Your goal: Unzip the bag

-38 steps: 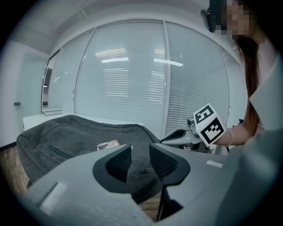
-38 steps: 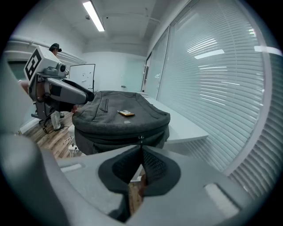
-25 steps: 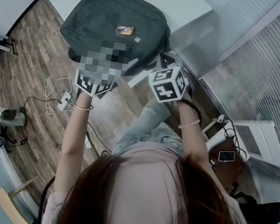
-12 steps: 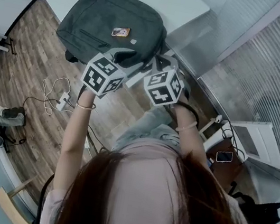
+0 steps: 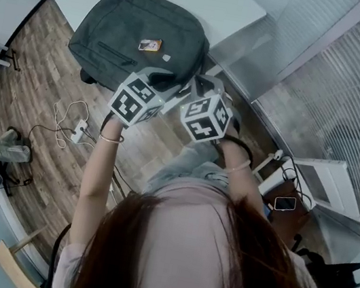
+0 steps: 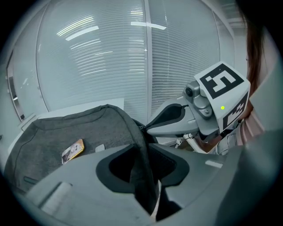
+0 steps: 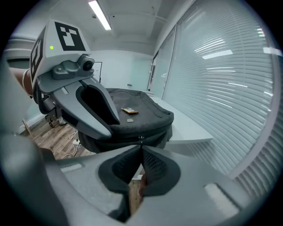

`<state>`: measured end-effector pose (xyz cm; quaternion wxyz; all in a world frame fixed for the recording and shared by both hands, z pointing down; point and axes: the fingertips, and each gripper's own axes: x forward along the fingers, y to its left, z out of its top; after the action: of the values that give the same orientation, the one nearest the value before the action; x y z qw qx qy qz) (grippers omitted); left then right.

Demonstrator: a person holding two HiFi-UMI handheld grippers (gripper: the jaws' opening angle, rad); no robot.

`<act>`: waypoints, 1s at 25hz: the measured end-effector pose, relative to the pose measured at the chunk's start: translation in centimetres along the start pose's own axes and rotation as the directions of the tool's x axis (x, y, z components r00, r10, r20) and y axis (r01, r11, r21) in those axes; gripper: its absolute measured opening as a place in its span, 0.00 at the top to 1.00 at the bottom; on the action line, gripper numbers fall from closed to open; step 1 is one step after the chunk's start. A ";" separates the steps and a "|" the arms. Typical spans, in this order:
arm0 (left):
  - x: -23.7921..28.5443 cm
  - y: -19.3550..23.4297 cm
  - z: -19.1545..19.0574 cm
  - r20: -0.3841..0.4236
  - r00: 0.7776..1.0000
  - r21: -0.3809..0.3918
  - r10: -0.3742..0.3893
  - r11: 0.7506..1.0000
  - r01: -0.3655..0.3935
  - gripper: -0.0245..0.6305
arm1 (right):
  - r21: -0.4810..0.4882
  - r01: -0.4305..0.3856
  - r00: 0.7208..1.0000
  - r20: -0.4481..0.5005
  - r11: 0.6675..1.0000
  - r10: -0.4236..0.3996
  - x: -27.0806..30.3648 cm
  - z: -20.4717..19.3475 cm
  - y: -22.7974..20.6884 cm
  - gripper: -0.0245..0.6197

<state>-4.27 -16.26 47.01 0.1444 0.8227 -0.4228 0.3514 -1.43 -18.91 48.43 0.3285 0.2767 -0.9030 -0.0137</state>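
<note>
Grey bag (image 5: 127,31) laid flat on the white table (image 5: 212,1), its near edge overhanging. The edge fabric is pinched by the left gripper (image 6: 140,152), whose jaws have just been closing; the zip pull (image 7: 140,138) is clamped by the right gripper (image 7: 140,148)

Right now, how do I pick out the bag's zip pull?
Find the dark grey bag on the white table. On its side nearest the person, the small zip pull sits pinched in the right gripper; unlike the orange tag on top, it hangs from the zip.
</note>
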 end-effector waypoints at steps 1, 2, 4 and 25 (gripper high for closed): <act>0.1 0.0 0.0 -0.001 1.000 0.002 -0.001 1.000 0.001 0.80 | 0.002 0.000 1.000 -0.001 1.000 0.000 0.0 0.0 -0.1 0.95; 0.1 0.0 0.0 -0.002 1.000 0.003 -0.004 1.000 0.004 0.81 | 0.005 0.000 1.000 -0.001 1.000 0.000 0.0 0.0 -0.3 0.95; 0.1 0.0 -0.1 0.006 1.000 0.000 -0.013 1.000 0.013 0.83 | 0.008 -0.005 1.000 0.000 1.000 0.005 -0.1 0.0 -0.5 0.95; -0.2 -0.1 -0.3 0.095 0.986 -0.073 -0.135 0.987 0.142 0.86 | -0.068 0.014 1.000 -0.016 0.998 -0.015 1.6 1.2 -5.2 0.94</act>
<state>-4.37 -15.91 47.08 0.1821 0.8586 -0.3844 0.2861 -0.61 -24.32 47.34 0.3449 0.2722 -0.8972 -0.0447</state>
